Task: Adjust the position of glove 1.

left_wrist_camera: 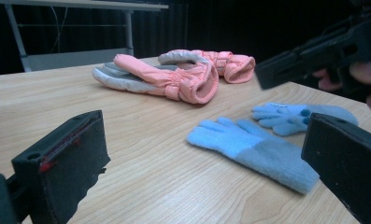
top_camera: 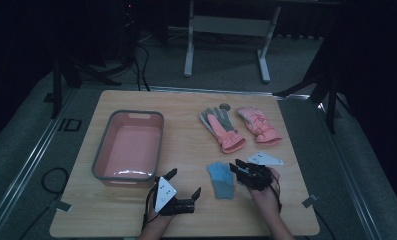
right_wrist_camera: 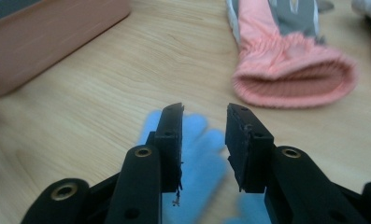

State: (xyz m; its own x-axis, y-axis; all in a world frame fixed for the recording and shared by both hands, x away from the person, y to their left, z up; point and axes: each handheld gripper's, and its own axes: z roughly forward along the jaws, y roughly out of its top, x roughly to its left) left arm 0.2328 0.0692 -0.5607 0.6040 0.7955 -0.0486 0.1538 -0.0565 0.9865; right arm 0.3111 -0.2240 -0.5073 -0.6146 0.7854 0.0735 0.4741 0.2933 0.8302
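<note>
Right gripper (top_camera: 238,166), jaws part-open with a narrow gap and holding nothing, poised over the blue gloves (top_camera: 221,179) near the table's (top_camera: 186,150) front edge; left gripper (top_camera: 183,184), jaws wide and empty, rests just left of them beside the pink basin (top_camera: 128,145). The likely step is a pick-up: lower squarely onto one glove and pinch a single layer of cloth, not both gloves. The gloves are small, soft, fuzzy knit, lying flat; one seems partly under the right gripper.

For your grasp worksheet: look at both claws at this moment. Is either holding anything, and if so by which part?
Nothing is held. The right claw is open above a blue glove; the left claw is open over bare table.
</note>
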